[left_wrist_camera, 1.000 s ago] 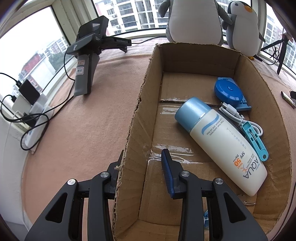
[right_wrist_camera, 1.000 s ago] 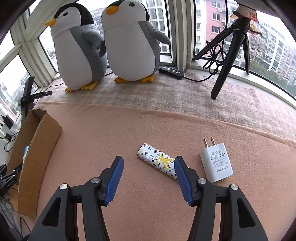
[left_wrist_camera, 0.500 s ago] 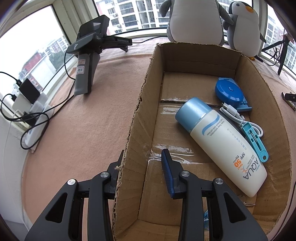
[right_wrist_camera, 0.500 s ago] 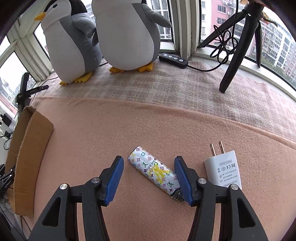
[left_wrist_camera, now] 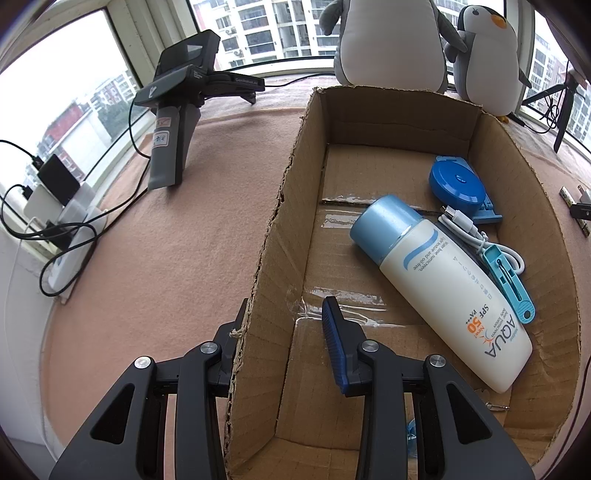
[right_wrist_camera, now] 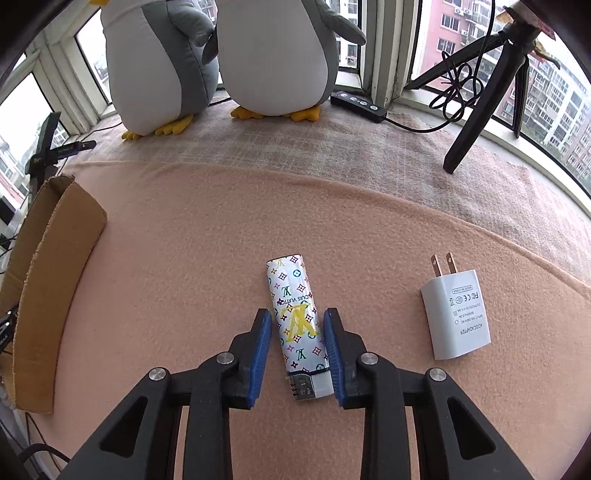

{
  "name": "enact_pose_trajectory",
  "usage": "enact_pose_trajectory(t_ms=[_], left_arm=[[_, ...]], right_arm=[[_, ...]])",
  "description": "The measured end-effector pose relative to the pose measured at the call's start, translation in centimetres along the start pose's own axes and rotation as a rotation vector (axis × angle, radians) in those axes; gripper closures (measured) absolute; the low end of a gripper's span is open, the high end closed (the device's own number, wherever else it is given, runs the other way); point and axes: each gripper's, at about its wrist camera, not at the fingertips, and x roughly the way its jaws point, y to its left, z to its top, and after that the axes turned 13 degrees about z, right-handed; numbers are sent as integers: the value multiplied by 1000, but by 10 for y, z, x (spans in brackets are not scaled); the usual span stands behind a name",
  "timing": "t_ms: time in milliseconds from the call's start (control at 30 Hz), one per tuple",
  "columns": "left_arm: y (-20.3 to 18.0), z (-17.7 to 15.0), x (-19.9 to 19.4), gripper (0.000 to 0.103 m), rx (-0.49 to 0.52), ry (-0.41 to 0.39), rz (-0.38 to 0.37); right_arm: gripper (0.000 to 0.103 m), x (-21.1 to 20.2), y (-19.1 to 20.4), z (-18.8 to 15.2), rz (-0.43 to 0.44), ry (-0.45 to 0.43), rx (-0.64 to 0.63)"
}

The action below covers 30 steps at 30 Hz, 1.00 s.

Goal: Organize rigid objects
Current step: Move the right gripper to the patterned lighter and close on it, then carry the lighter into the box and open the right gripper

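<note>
Daylight floods curved windows [right_wrist_camera: 546, 85] facing apartment blocks [left_wrist_camera: 266, 29]; peach cloth covers the surface [right_wrist_camera: 207, 236].

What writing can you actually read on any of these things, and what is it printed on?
"AQUA", "SPF 50 PA+++": sunscreen bottle in the cardboard box.
"LOUIS VUITTO…", "LV": patterned lighter.
"AC/DC ADAPTER", "MADE IN CHINA", "FC", "CE": white charger; its smaller lines are too small.
"GenRobot.AI": black device on a stand.
Stand's sticker: blurred.
</note>
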Motion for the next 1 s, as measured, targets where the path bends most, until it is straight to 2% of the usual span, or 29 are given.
enact_pose_trajectory(t_ms=[300, 567, 1000], left_arm=[[0, -1, -1, 69, -7, -3, -2], [2, -1, 0, 69, -15, -7, -6], [2, -2, 0, 69, -14, -18, -10]], right_arm=[[82, 5, 5, 6, -46, -14, 10], [82, -5, 20, -3, -12, -55, 49], [82, -35, 126, 2, 102, -146, -88]])
